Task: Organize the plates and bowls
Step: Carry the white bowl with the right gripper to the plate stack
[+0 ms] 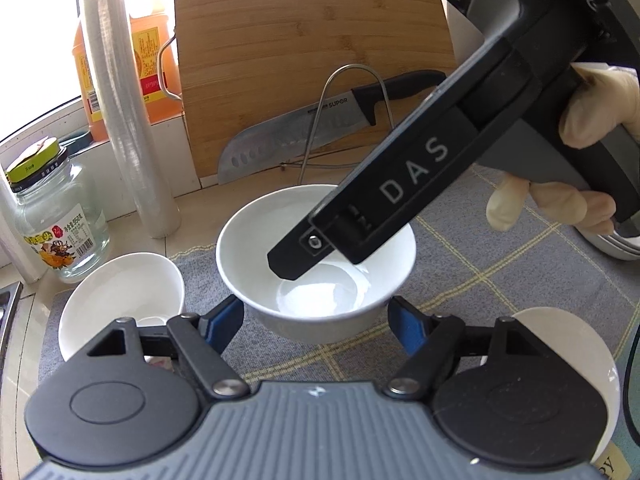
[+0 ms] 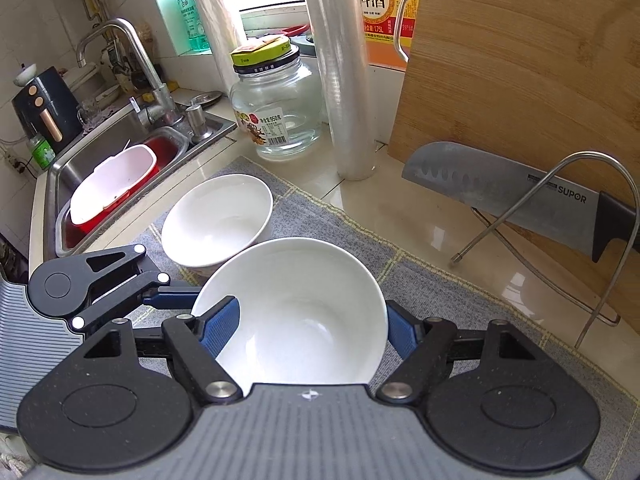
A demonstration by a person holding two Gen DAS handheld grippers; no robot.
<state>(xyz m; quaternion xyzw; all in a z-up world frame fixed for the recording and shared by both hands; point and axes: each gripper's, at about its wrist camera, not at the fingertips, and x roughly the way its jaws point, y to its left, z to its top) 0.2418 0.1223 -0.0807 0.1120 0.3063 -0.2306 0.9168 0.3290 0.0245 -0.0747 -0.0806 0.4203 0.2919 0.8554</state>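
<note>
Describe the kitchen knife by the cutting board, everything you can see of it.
The kitchen knife has a broad, steel-looking blade with a row of oval dimples along it and "SUPOR" printed near the handle. The black handle looks like plastic. The knife lies slanted, with the blade tip low and the handle end higher. It passes behind the loop of a wire rack and sits just in front of the upright wooden cutting board. No gripper touches it.
</note>
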